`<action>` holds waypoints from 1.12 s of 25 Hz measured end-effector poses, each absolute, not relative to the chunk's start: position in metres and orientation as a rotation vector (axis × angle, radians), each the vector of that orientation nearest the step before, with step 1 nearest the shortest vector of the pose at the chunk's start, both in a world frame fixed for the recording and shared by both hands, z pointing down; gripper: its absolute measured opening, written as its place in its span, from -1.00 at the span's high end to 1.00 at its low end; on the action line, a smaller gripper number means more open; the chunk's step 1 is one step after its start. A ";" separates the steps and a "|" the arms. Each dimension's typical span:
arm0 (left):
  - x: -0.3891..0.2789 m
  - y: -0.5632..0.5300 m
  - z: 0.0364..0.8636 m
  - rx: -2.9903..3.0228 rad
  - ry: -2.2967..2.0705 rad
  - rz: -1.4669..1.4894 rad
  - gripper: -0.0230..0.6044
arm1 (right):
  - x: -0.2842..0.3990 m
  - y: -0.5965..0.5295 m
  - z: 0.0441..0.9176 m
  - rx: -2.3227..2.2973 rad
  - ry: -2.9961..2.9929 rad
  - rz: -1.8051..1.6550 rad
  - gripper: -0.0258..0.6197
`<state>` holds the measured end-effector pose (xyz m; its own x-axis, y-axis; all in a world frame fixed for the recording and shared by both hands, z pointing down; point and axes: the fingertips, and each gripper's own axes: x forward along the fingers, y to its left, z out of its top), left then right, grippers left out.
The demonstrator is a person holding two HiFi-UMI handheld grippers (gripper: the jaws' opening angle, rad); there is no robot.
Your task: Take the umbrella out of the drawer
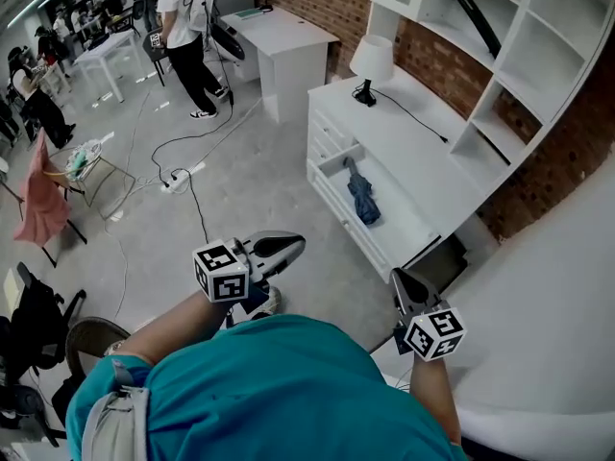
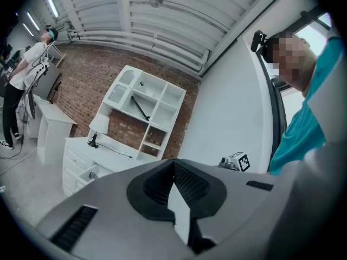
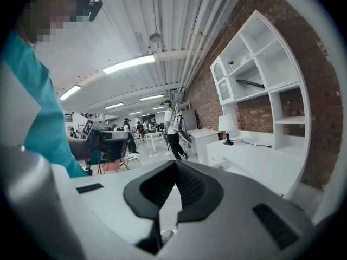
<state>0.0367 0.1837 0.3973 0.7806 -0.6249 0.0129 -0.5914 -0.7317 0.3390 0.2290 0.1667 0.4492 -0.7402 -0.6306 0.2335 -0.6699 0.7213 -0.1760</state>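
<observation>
Umbrella (image 1: pixel 363 196) lay folded in open drawer (image 1: pixel 404 227), untouched, at 12 o'clock ahead of me. Nothing done yet: reach, grasp and lift-out all left. My left claw (image 1: pixel 294 246) and right claw (image 1: pixel 398 278) both pressed together, empty, neither at umbrella.

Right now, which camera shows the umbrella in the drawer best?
The head view: it looks down into the open drawer, where the folded blue umbrella lies in full. The left gripper view catches only a small dark bit at the drawer, perhaps its end. The right gripper view shows nothing of it.
</observation>
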 end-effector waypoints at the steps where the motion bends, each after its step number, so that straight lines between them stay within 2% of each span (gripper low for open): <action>1: 0.027 0.171 0.402 2.642 -0.929 -0.154 0.88 | 0.219 0.156 0.452 1.044 -2.770 0.384 0.85; 9: -0.074 0.047 0.415 2.691 -0.816 -0.230 0.88 | 0.123 0.045 0.437 1.138 -2.785 0.418 0.85; 14: -0.118 -0.024 0.407 2.734 -0.733 -0.174 0.88 | 0.088 -0.015 0.419 1.240 -2.728 0.407 0.85; 28: -0.102 -0.124 0.426 2.703 -0.635 -0.114 0.88 | 0.106 -0.102 0.448 1.293 -2.604 0.492 0.85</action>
<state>-0.1020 -0.1238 0.4261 0.8956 -0.4449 0.0037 -0.4157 -0.8337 0.3636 0.1059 -0.1019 0.4476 -0.6005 -0.7355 0.3139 -0.7993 0.5638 -0.2080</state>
